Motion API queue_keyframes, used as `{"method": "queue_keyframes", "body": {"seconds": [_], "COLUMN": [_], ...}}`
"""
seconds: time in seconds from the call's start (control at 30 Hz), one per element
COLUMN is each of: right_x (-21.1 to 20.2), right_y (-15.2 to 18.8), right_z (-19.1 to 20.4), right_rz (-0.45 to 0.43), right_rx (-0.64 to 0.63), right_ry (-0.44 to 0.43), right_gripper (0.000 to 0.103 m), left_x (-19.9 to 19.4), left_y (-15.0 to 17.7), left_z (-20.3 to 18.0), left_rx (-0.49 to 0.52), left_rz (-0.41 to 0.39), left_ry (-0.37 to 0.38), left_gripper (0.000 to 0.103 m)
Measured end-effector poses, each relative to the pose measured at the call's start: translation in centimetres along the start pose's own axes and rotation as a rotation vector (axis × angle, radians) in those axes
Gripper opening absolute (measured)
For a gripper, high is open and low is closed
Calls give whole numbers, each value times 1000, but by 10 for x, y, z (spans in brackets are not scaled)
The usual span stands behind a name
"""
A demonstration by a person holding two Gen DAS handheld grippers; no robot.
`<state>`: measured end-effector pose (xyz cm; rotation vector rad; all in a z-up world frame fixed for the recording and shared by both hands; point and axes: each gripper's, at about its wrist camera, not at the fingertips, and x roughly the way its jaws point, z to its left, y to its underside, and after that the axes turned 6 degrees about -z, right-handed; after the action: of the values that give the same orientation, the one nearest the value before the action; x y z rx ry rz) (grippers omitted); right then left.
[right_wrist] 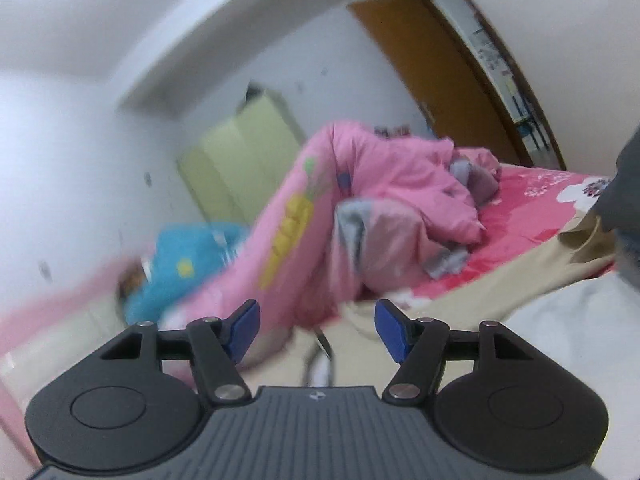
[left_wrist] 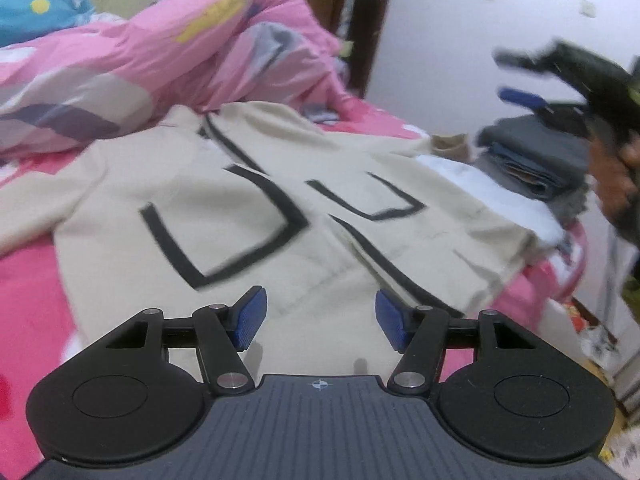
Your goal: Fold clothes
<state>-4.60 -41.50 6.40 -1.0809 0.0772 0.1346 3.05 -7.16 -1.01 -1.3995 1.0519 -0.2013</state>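
Cloth of a cream colour, a shirt (left_wrist: pixel 256 216) with black lines and pocket outlines, is spread flat over the pink bed sheet (left_wrist: pixel 32 300) in the left wrist view; its collar end is turned towards the heaped pink quilt (left_wrist: pixel 160 52), and its near hem lies just ahead of the left gripper (left_wrist: pixel 318 318); the left gripper is seen with its jaws spread wide and nothing between the blue pads (left_wrist: pixel 250 318), held above the lower part of the shirt, though contact with the fabric cannot be judged. At the right edge of the same view the right gripper (left_wrist: pixel 520 80) is seen raised in the air, blurred, held by a hand (left_wrist: pixel 616 172); a stack of folded dark clothes (left_wrist: pixel 536 152) rests on the bed beyond the shirt's right side, with a white cloth (left_wrist: pixel 512 196) under it.

In the right wrist view the right gripper (right_wrist: pixel 316 330) is likewise released, jaws apart and empty; it is pointed across the bed towards the pink quilt (right_wrist: pixel 380 184) and a blue pillow (right_wrist: pixel 184 256); a part of the cream shirt (right_wrist: pixel 480 280) is seen below and to the right, lying on the sheet; a green wardrobe (right_wrist: pixel 244 160) and a brown door (right_wrist: pixel 432 72) stand against the white wall behind; much of this view is blurred.
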Motion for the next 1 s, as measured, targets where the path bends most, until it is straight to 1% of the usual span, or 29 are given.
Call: {"method": "queue_keyframes", "body": {"seconds": [0.03,0.07,0.13,0.17,0.23,0.27,0.33,0.4,0.53,0.6,0.67,0.7,0.77,0.83,0.87,0.9,0.93,1.0], "right_x": [4,8,29,41,68,81,100,117,152,163,174,180,194,193,191,189,187,193], "right_y": [2,4,19,29,48,58,69,78,97,106,125,139,168,168,160,147,133,110], "right_z": [4,8,21,28,41,48,58,68,88,102,114,116,115,114,113,107,101,81], "right_rz": [44,89,189,238,327,371,400,419,459,477,531,570,655,652,645,628,608,586], "right_rx": [-39,-78,-145,-174,-231,-259,-301,-340,-418,-490,-594,-648,-742,-726,-681,-600,-511,-338], "right_ry": [3,6,-26,-44,-79,-97,-118,-138,-176,-210,-241,-240,-200,-202,-215,-231,-247,-220], "right_gripper": [54,53,42,41,35,34,32,29,28,28,28,28,28,29,29,31,36,37], "left_x": [5,12,27,35,42,46,51,49,44,43,42,42,45,47,46,45,44,43], "left_y": [-7,-10,-16,-19,-12,-8,0,5,10,9,8,7,8,10,11,13,14,17], "left_z": [2,3,6,7,12,14,18,21,25,27,31,33,38,41,42,42,43,41], "left_rx": [-1,0,0,1,-20,-31,-43,-37,-21,-18,-22,-24,-30,-27,-23,-18,-14,8], "left_rz": [11,29,65,83,122,141,171,164,148,136,115,105,97,90,80,72,63,50], "left_ry": [-25,-53,-108,-135,-149,-155,-167,-172,-170,-167,-166,-165,-166,-172,-170,-166,-161,-160], "left_gripper": [60,60,60,60,60,60,60,60,60,60,60,60,60,60,60,61,61,61]}}
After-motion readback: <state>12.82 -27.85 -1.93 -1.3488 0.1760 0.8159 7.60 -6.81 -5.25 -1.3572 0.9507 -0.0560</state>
